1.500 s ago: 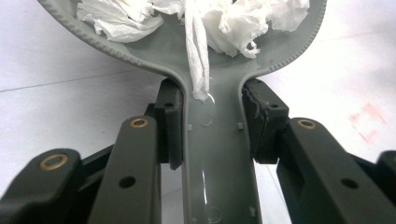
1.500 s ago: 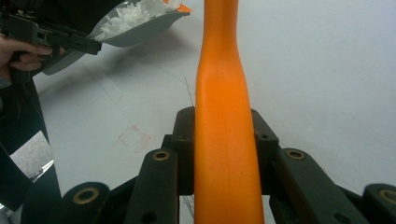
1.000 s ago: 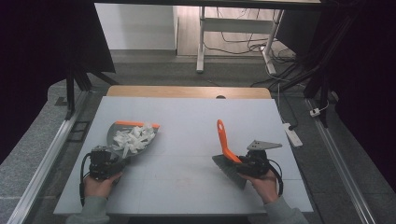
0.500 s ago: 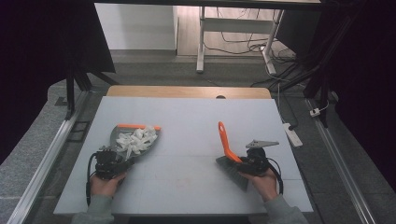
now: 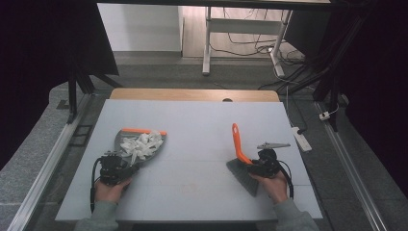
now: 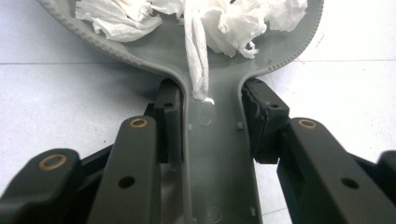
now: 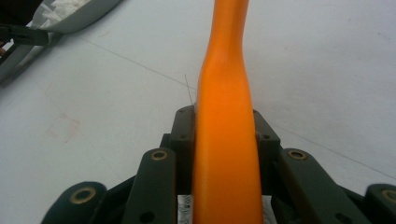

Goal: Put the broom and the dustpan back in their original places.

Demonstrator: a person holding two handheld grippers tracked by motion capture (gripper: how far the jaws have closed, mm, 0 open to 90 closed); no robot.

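A grey dustpan (image 5: 121,139) with an orange front edge lies on the left of the white table, with white paper scraps (image 5: 141,143) piled in it. My left gripper (image 5: 126,167) is shut on its handle. In the left gripper view the two pads press both sides of the dustpan handle (image 6: 217,158), and the paper scraps (image 6: 233,18) lie just ahead. My right gripper (image 5: 251,162) is shut on a brush with an orange handle (image 5: 236,139); the handle rises steeply and the grey bristles (image 5: 243,174) rest on the table. In the right gripper view the orange handle (image 7: 226,60) runs up between the jaws.
The white table (image 5: 202,120) has a wooden strip (image 5: 192,95) along its far edge. A power strip (image 5: 300,138) lies on the floor to the right of the table. A desk frame and cables stand on the floor beyond the table.
Both hands have shifted slightly to the right with the dustpan and the brush still held. Nothing was let go or taken hold of.
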